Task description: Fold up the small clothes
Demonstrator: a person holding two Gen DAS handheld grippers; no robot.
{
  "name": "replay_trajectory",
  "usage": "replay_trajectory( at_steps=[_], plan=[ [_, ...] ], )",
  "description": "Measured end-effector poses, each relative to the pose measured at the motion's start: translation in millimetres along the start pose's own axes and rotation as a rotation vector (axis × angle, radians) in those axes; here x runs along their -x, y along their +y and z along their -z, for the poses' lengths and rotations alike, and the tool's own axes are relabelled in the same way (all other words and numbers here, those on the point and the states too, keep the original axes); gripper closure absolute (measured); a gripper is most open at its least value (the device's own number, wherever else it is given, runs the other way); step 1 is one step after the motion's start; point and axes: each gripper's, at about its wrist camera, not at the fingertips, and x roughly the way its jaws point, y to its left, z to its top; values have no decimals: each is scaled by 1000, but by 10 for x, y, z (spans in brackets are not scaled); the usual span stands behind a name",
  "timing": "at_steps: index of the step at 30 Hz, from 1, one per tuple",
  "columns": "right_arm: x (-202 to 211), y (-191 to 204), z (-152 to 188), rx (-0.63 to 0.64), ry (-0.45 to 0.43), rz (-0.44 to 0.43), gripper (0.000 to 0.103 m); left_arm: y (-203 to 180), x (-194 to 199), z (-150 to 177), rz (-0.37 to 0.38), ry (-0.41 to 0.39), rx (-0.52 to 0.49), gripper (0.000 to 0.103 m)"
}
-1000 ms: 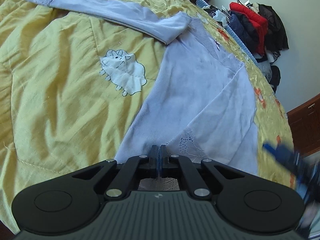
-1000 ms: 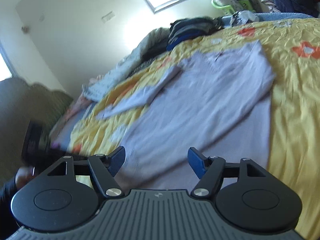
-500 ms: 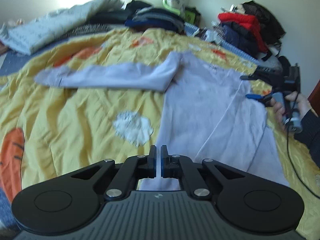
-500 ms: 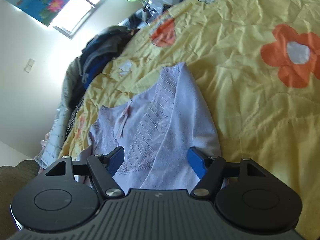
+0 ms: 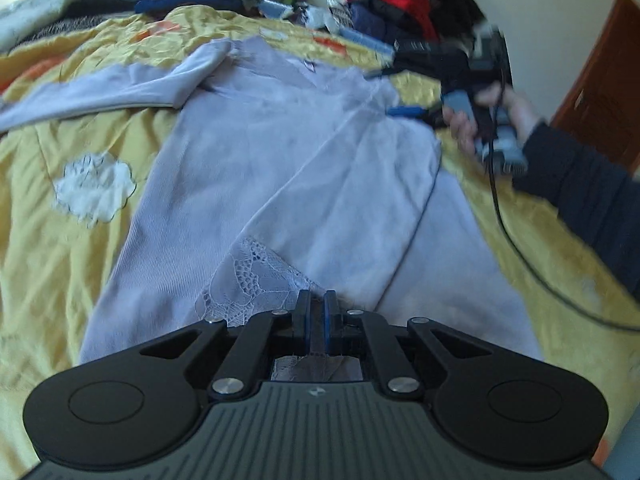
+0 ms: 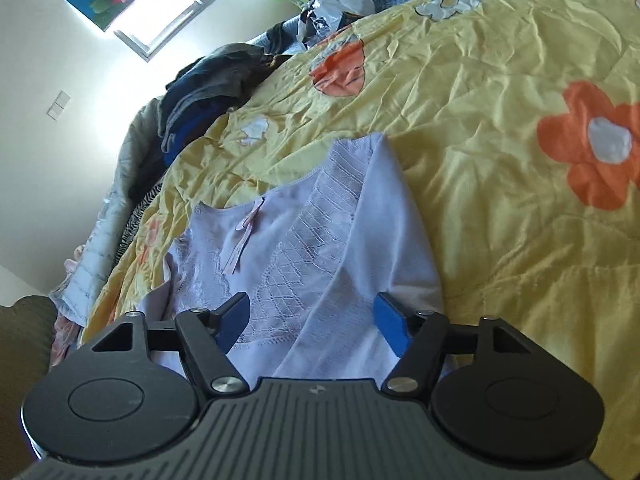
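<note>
1. A lilac top (image 5: 280,168) lies spread on a yellow flowered quilt (image 6: 500,100).
2. Clothes piles (image 5: 384,4) line the bed's far edge by the wall.
3. The left gripper (image 5: 316,314) is pinched on the top's lace hem.
4. The right gripper (image 6: 314,316) is wide and closing over the shoulder, not gripping.

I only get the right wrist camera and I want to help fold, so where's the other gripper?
Observer: The left gripper is shut on the lace cuff of the lilac top.
Operator: Is that sleeve folded in?
Observer: Yes, it lies slanted across the top's front, down to the cuff.
Operator: And the other sleeve?
Observer: The other sleeve lies stretched out sideways on the yellow quilt.
</note>
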Motion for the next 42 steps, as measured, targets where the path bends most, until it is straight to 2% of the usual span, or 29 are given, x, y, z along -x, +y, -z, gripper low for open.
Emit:
replay_trajectory(
  at_steps=[3,7,8,9,11,12,13,15,16,17,18,20,22,23,27,29,30,31,32,34,38,42],
  plan=[
    [13,-30,35,5,-13,-13,34,126,-2,0,47,-3,85,97],
    [155,237,190,53,-49,103,33,128,86,-54,30,12,94,97],
    [253,301,274,58,-56,74,33,173,160,-85,37,-8,104,97],
    [381,360,393,72,-64,-1,29,232,248,-104,48,-38,118,97],
    [683,434,665,101,-76,-139,25,466,467,-190,51,-129,171,96],
    [818,449,791,118,-86,-169,22,632,569,-248,35,-179,218,94],
    [959,458,915,147,-102,-175,21,851,671,-325,15,-232,289,88],
    [1194,415,1120,187,-155,-119,21,1315,847,-458,-22,-339,462,65],
    [1295,371,1212,203,-185,-75,21,1582,931,-517,-41,-412,569,40],
    [1371,309,1293,217,-201,-36,20,1809,992,-561,-68,-476,663,23],
    [1415,241,1359,215,-207,-4,20,2050,1023,-626,-91,-530,753,22],
    [1434,73,1467,184,-185,35,20,2437,972,-758,-106,-542,892,22],
    [1413,-77,1526,145,-165,58,20,2776,808,-849,-96,-513,993,23],
    [1390,-157,1566,121,-159,66,21,2889,759,-856,-122,-504,1036,23],
    [1403,-282,1660,81,-204,14,20,3086,562,-885,-216,-466,1082,23],
    [1390,-290,1719,101,-230,-6,16,3126,471,-883,-229,-459,1071,25],
    [1384,-278,1740,115,-238,-6,15,3128,441,-902,-248,-461,1063,28],
    [1376,-256,1748,131,-239,-3,13,3132,401,-924,-274,-464,1050,42],
    [1364,-236,1742,145,-237,-2,11,3147,371,-945,-290,-464,1042,64],
    [1351,-229,1740,154,-237,-13,6,3212,302,-962,-311,-456,1057,88],
    [1363,-263,1736,134,-240,-37,6,3162,251,-995,-359,-469,1016,97],
    [1384,-334,1729,93,-247,-72,6,3032,291,-1062,-393,-487,963,98]
  ],
)
